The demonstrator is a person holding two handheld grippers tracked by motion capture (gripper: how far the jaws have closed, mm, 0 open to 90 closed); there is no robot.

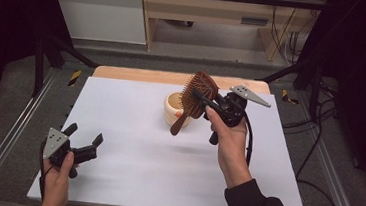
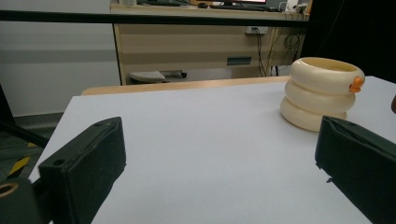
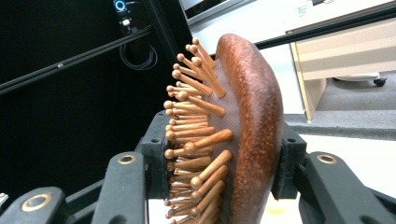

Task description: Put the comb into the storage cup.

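— Brush (image 1: 197,96): where is it, and what has it?

— Clamped in the right gripper (image 1: 202,97), raised off the table (image 1: 130,168) at centre-right. The right gripper view shows the jaws closed on the head (image 3: 254,140), one against the pins (image 3: 196,135), one against the smooth brown back. In the high view the head tilts up and away, and the handle (image 1: 179,124) slants down toward the person.

— Anything near it?

— One cream pot (image 1: 175,108) of stacked rings, with a small orange mark (image 2: 357,84) on its side. It stands upright on the white sheet just behind and left of the brush; the brush overlaps it in the high view. Whether they touch, I cannot tell.

— The left gripper (image 1: 84,142)?

— Low at the near left corner, in the left hand (image 1: 59,175). Jaws spread wide, nothing between them. In its own view the pot sits ahead and to the right.

— Count, please.

— One brush, one pot, two grippers, two hands. A grey plate (image 1: 250,95) tops the right gripper, another the left.

— Edges and room?

— The sheet is bare left of the pot and across the near middle. A strip of wood (image 1: 138,74) shows along the far edge. Metal rails (image 1: 2,142) flank both sides; cables (image 1: 318,145) lie on the floor at right. The right hand (image 1: 228,137) is well inside the right edge; the left hand is close to the near left corner.
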